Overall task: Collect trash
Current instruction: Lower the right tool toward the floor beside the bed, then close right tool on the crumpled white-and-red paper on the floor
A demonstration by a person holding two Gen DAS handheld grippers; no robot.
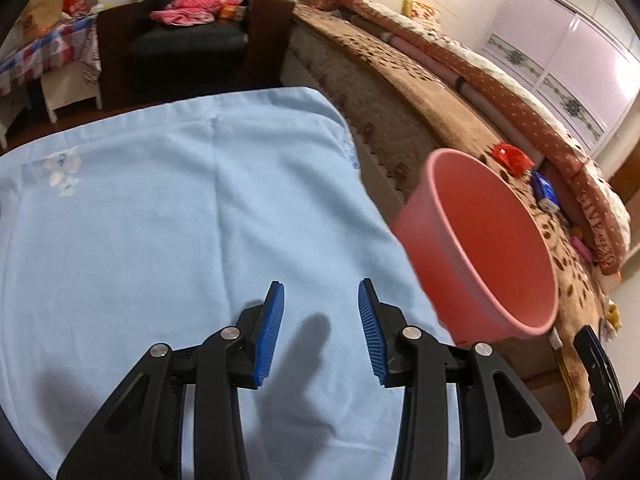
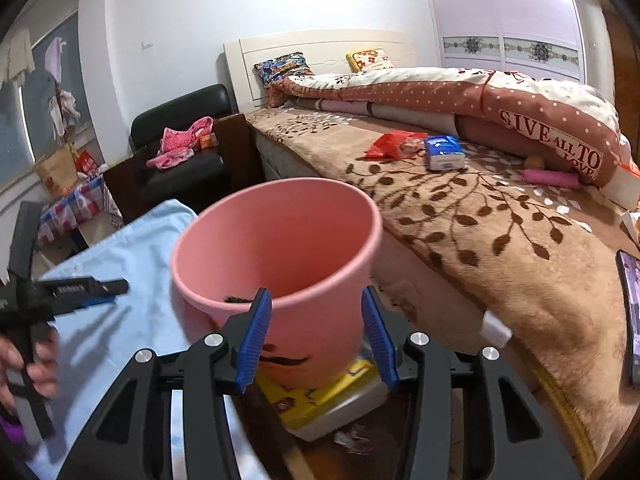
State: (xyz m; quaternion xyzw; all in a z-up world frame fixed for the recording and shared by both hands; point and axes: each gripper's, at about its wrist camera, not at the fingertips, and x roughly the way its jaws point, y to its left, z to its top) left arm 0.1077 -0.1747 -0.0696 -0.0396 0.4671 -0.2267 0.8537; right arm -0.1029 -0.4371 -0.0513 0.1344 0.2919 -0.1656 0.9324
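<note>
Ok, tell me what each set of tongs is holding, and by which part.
Nothing. The left tongs are open over the blue cloth; the right tongs are open, the pink bucket ungripped.

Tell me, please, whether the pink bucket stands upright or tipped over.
Upright: the pink bucket rests base-down on a yellow box, its open mouth facing up.

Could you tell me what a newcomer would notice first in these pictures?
The pink bin stands out, between the blue cloth and the bed, just beyond the open right gripper. A red wrapper and blue tissue pack lie on the bed.
</note>
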